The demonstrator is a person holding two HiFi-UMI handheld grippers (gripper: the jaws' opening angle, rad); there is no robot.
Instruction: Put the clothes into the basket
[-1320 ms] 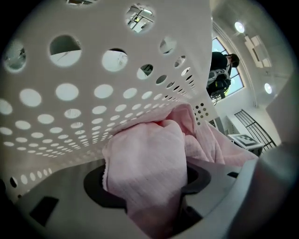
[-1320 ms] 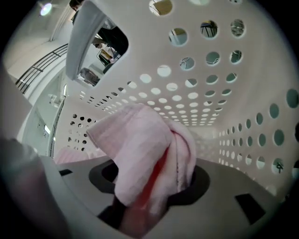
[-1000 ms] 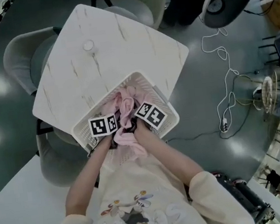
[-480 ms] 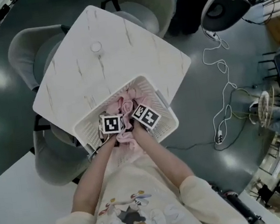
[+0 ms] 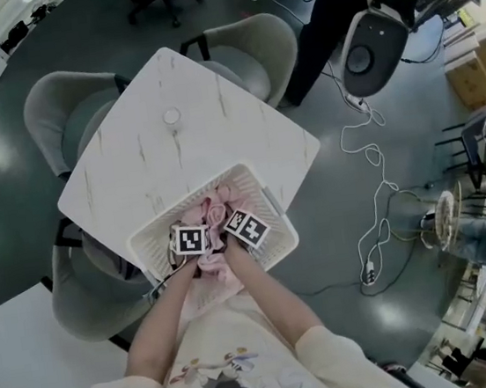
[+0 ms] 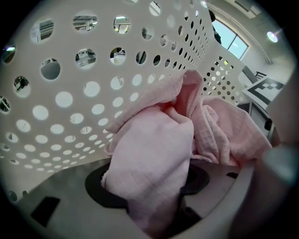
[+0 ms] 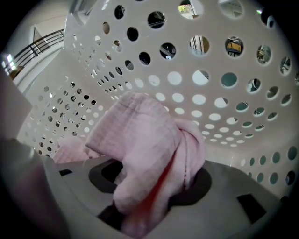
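Observation:
A white perforated basket (image 5: pixel 152 230) stands on the near corner of a white marble table (image 5: pixel 177 162). Pink clothes (image 5: pixel 213 207) lie inside it. Both grippers are down in the basket, side by side: the left gripper (image 5: pixel 190 239) and the right gripper (image 5: pixel 246 227), each under its marker cube. In the left gripper view, a wad of pink cloth (image 6: pixel 154 158) is bunched in the left gripper (image 6: pixel 152 191), close to the basket wall (image 6: pixel 70 102). The right gripper (image 7: pixel 147 189) is likewise shut on a fold of pink cloth (image 7: pixel 145 144). The jaw tips are hidden under the cloth.
A small round object (image 5: pixel 172 116) sits on the table. Grey chairs (image 5: pixel 59 115) (image 5: pixel 250 46) (image 5: pixel 79 299) ring it. Another white table (image 5: pixel 26 368) lies at the near left. White cables (image 5: pixel 379 215) trail over the floor on the right, below a round device (image 5: pixel 369 39).
Both grippers have moved down and forward into the basket with the pink cloth. The cloth that hung over the near rim now sits lower and more inside.

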